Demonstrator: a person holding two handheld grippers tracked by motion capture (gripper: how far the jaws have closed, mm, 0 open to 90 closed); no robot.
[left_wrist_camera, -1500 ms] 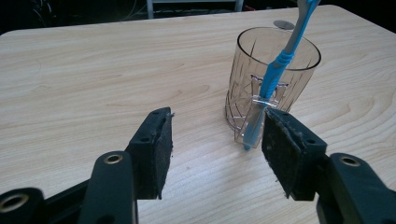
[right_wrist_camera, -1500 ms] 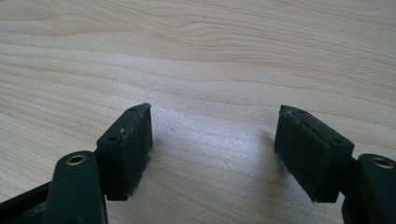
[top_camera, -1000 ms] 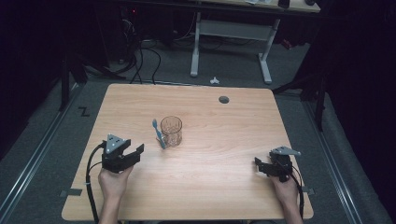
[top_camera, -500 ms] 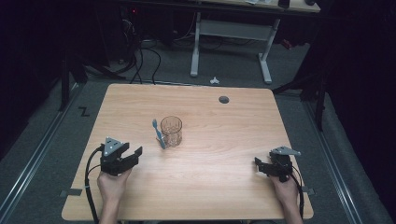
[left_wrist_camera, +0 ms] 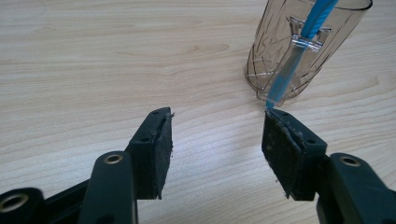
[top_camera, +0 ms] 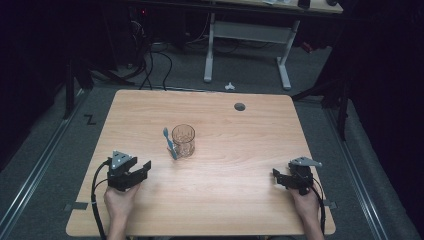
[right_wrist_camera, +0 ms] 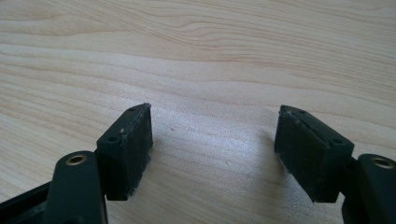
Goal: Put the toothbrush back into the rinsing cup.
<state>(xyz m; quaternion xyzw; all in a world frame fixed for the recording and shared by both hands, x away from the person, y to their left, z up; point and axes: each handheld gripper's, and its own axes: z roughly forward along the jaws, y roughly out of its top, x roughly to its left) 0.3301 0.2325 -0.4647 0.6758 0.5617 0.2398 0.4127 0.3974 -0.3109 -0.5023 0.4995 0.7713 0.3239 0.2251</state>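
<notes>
A clear cut-glass tumbler (top_camera: 183, 139) stands upright near the middle of the wooden table (top_camera: 240, 145). A blue toothbrush (top_camera: 169, 143) leans against its left side, lower end on the table. In the left gripper view the tumbler (left_wrist_camera: 299, 51) is at the upper right with the toothbrush (left_wrist_camera: 294, 56) slanting across it. My left gripper (top_camera: 142, 169) sits low at the table's front left, jaws open and empty, short of the glass; its tips (left_wrist_camera: 217, 135) frame bare wood. My right gripper (top_camera: 278, 176) rests at the front right, open and empty over bare wood (right_wrist_camera: 215, 135).
A dark round grommet (top_camera: 240, 106) is set in the table's far right part. Beyond the far edge stands a white desk frame (top_camera: 247, 35) among cables on the grey floor. A small white object (top_camera: 229, 86) lies on the floor behind the table.
The left hand and gripper have drifted slightly back toward the front edge. The right gripper, tumbler and toothbrush have not moved.
</notes>
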